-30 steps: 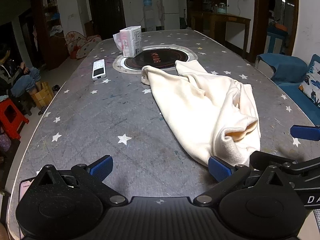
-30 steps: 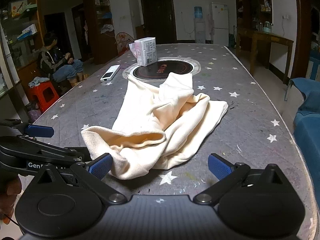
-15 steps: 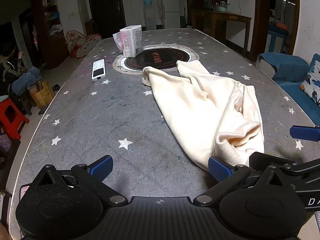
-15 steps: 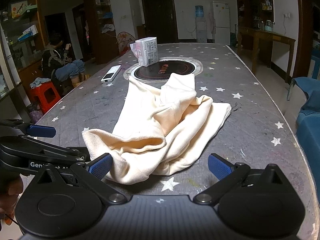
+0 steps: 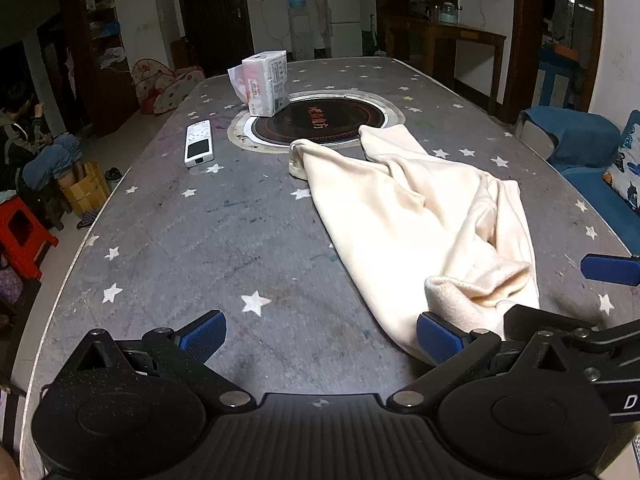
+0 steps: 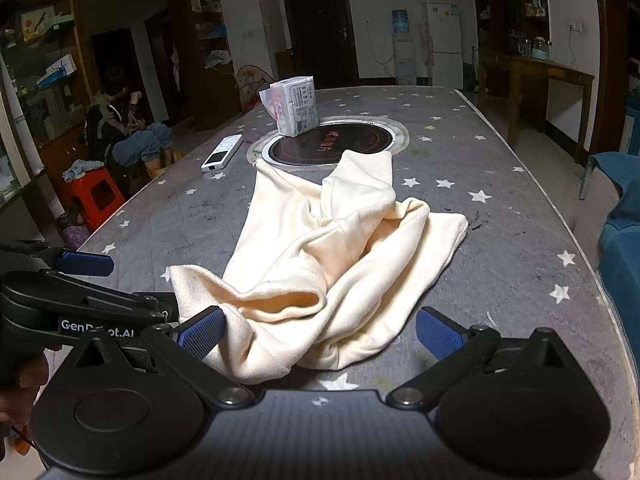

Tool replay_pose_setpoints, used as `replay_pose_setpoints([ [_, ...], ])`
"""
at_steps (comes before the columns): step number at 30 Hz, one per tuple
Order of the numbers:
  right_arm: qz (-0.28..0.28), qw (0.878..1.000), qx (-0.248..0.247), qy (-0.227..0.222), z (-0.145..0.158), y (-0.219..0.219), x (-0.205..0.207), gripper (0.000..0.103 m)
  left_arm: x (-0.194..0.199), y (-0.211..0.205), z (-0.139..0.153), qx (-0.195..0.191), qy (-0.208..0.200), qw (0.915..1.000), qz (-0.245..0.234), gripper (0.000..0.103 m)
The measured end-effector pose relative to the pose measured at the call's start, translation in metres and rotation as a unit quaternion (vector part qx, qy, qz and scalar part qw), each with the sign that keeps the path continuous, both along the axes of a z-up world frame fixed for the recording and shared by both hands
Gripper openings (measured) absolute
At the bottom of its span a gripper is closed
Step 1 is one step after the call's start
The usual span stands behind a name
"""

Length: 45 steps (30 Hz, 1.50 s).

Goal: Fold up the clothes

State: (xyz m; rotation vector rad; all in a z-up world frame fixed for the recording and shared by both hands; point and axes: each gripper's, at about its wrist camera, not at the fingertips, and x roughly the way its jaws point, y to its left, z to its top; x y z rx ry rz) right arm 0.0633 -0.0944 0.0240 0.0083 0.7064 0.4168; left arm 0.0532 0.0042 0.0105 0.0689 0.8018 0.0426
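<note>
Both claws wide, nothing held: left gripper [image 5: 320, 336], right gripper [image 6: 320, 330]. Cream garment [image 6: 320, 248] at 12 o'clock; near hem should be pinched flat.

Home, living/dining room. Star-print tabletop [image 5: 248, 232] with built-in hotplate [image 5: 320, 122], fridge [image 5: 341, 14] and water dispenser [image 5: 298, 20] at the far wall. Blue sofa [image 5: 600, 184] right, shelves [image 6: 52, 80] left.
</note>
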Motion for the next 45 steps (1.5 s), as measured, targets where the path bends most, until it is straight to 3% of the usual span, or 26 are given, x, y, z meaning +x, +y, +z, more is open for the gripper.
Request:
replay_pose_setpoints([
  [5,0.0,1.0,0.014,0.008,0.0,-0.003,0.013,0.098,0.007,0.004,0.003,-0.001,-0.004,1.0,0.001,0.103],
  [16,-0.017,0.998,0.057,0.011,0.01,-0.015,0.047,0.075,0.026,0.013,0.016,-0.017,-0.018,0.9997,0.0,0.103],
  [21,-0.046,0.997,0.053,0.032,-0.001,-0.024,0.06,0.061,0.036,-0.008,0.022,-0.02,-0.034,0.9976,-0.058,0.102],
  [28,-0.059,0.995,0.064,0.048,-0.011,-0.043,0.081,0.044,0.062,-0.041,0.017,-0.042,-0.024,0.9891,-0.139,0.096],
  [33,-0.065,0.994,0.073,0.055,-0.013,-0.052,0.104,0.034,0.085,-0.06,0.008,-0.044,-0.015,0.9831,-0.177,0.084],
  [42,-0.058,0.994,0.068,0.067,-0.023,-0.048,0.141,0.03,0.111,-0.061,-0.014,-0.081,0.032,0.9776,-0.192,0.047],
  [44,-0.056,0.994,0.063,0.072,-0.027,-0.044,0.147,0.03,0.113,-0.06,-0.017,-0.086,0.039,0.9762,-0.195,0.025],
  [45,-0.056,0.994,0.061,0.075,-0.029,-0.042,0.149,0.027,0.113,-0.059,-0.017,-0.088,0.041,0.9759,-0.196,0.021],
])
